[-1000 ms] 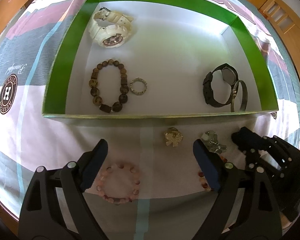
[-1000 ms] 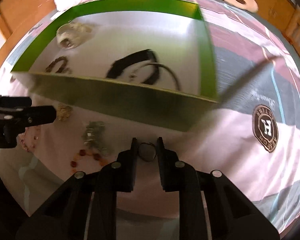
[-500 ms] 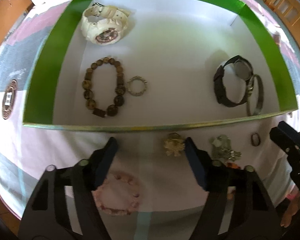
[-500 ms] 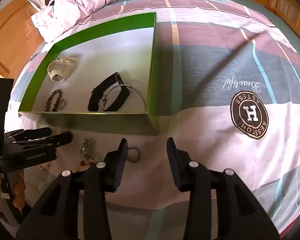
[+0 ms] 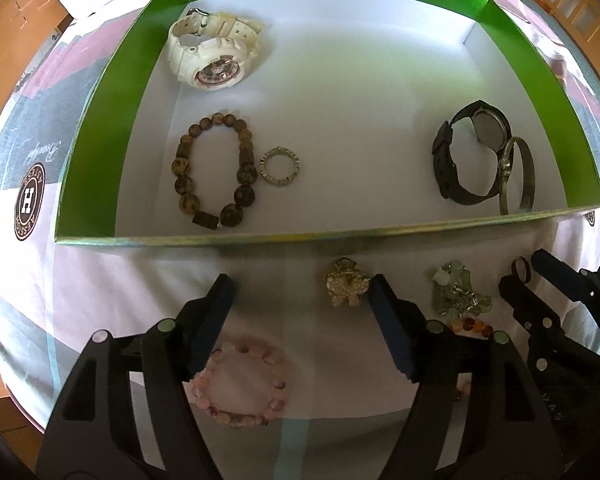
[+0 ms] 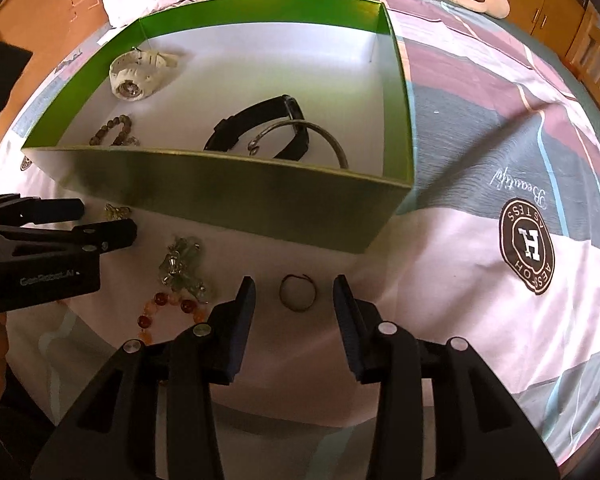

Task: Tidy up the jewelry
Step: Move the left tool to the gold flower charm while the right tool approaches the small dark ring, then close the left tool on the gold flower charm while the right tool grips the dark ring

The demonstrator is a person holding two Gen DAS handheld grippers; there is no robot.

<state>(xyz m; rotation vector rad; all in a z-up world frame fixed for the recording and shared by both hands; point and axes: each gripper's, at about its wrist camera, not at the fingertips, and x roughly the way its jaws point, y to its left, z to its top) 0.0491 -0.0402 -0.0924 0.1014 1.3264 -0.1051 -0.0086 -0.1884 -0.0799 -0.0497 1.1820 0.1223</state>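
- Hovering over the bedspread (image 5: 100, 280) by the green box's (image 5: 112, 92) near wall, left gripper (image 5: 300, 296) has jaws apart, having just widened, gripping nothing; pink bracelet (image 5: 240, 384) lies below.
- Box count, left view: two watches, one wooden bracelet (image 5: 216, 168), one ring, one bangle, spaced apart, likely sorted.
- Right gripper (image 6: 294, 294) jaws stand spread, having just opened, astride one dark ring (image 6: 298, 293) lying free on the bedspread, outside the box.
- Beside it: one green charm cluster (image 6: 182, 266), one amber strand.
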